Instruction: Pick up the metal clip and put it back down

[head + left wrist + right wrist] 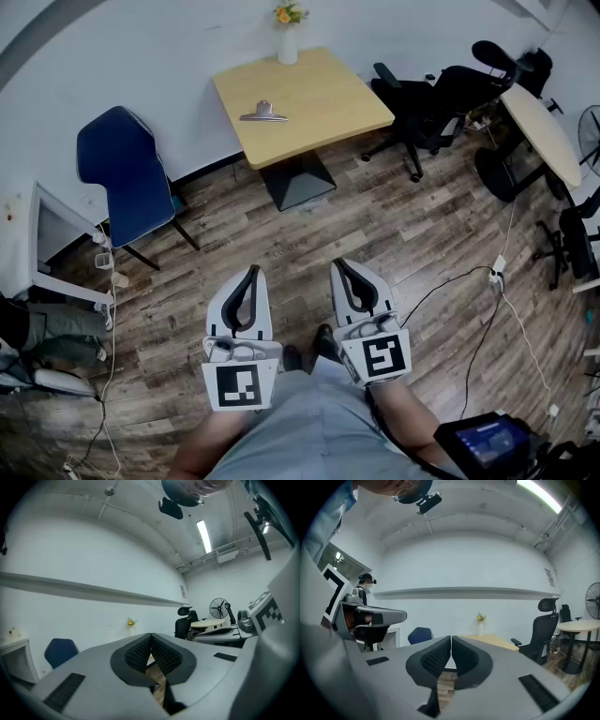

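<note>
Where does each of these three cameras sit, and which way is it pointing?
Head view: on the person's head, looking steeply down at the table and metal clip; shows left gripper, right gripper and arms.
Left gripper view: on the left gripper, facing the white wall along its shut jaws; right gripper at right.
Right gripper view: on the right gripper, facing likewise, jaws shut; left gripper at left.
Both gripper views share the flower vase and blue chair.

silver metal clip (263, 113), tan table (347, 105), navy chair (131, 178)
</note>
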